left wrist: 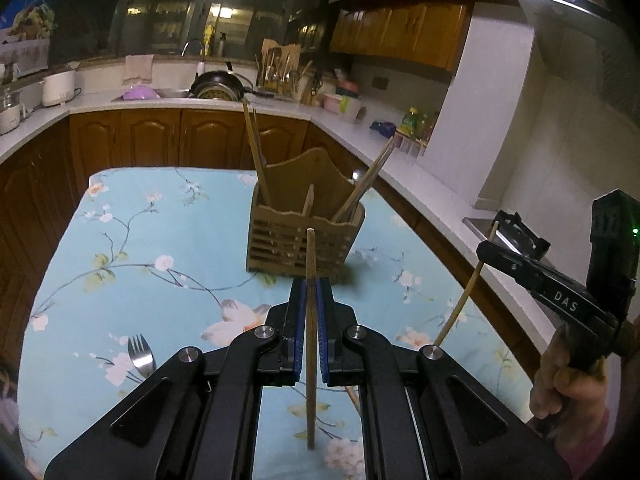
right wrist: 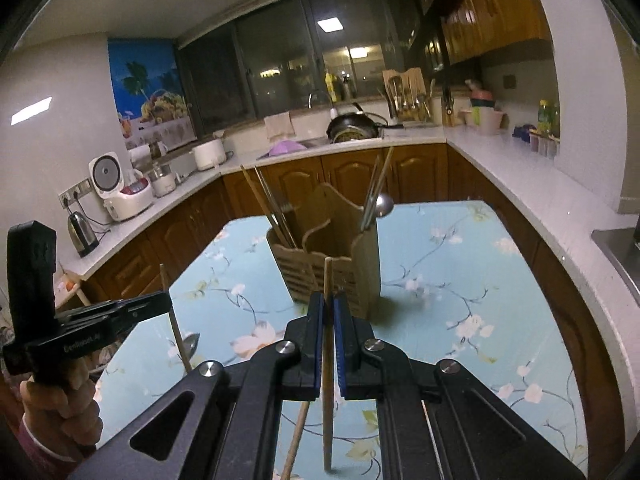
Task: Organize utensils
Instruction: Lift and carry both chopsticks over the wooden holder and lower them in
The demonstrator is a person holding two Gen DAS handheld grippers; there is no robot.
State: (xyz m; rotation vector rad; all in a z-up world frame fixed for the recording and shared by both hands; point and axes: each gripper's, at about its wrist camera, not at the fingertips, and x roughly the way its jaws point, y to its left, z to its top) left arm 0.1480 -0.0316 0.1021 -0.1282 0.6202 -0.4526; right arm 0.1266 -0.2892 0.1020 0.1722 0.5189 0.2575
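Note:
My left gripper (left wrist: pixel 311 286) is shut on a wooden chopstick (left wrist: pixel 311 380) that stands nearly upright above the floral tablecloth (left wrist: pixel 160 240). Beyond it stands a wooden utensil holder (left wrist: pixel 304 236) with chopsticks in its left and right compartments. My right gripper (right wrist: pixel 328 298) is shut on another chopstick (right wrist: pixel 327 400), with the same holder (right wrist: pixel 360 272) just ahead and a spoon (right wrist: pixel 384 203) sticking out of its right compartment. Each gripper appears in the other's view: the right gripper (left wrist: pixel 486 248) with its stick, and the left gripper (right wrist: pixel 166 304) with its stick.
A fork (left wrist: pixel 141 354) lies on the cloth at the near left, a spoon (right wrist: pixel 193 342) lies close by, and a loose chopstick (right wrist: pixel 296 436) lies under the grippers. White counters (left wrist: pixel 420 168) with brown cabinets wrap around the table. A person's hand (left wrist: pixel 560 380) holds the right gripper.

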